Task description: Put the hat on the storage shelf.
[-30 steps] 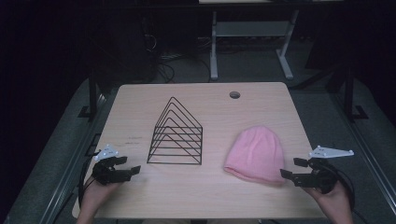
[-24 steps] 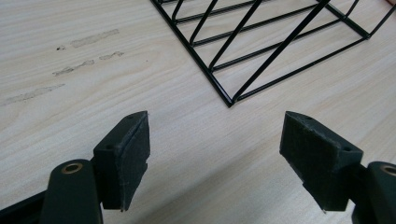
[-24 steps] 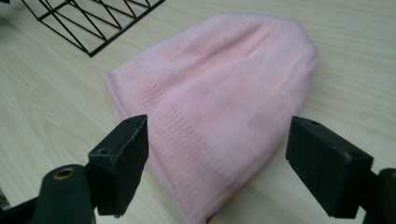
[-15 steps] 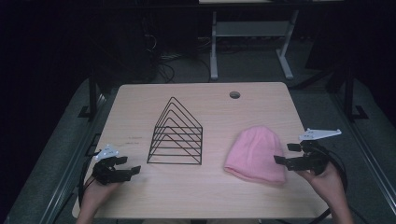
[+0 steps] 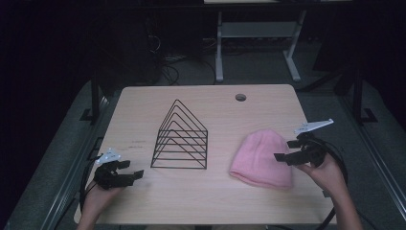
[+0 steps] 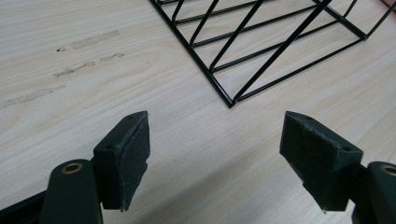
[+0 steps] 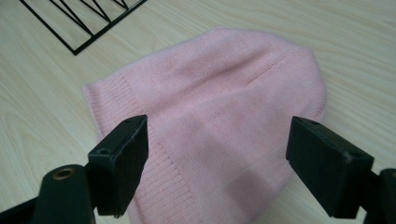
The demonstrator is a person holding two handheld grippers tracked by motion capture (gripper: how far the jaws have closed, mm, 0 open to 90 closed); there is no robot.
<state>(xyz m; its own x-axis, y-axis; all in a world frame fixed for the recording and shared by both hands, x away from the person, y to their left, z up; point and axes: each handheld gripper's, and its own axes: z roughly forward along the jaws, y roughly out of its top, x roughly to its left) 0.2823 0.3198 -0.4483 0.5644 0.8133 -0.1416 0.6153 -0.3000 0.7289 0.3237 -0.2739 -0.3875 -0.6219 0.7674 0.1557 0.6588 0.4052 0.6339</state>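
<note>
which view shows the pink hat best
The right gripper view: the hat spreads across the frame, knit ribbing clear, between the open jaws. The high view shows it whole but small, right of the wire rack. The left gripper view catches at most a sliver at its corner.

Wire rack mid-table; hat right of it; cable hole behind both.

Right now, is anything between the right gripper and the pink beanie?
Nothing visible. The right gripper hangs open just above the pink beanie, which lies flat on the table with only air in the gap. The wire rack stands apart, off to the beanie's left.
</note>
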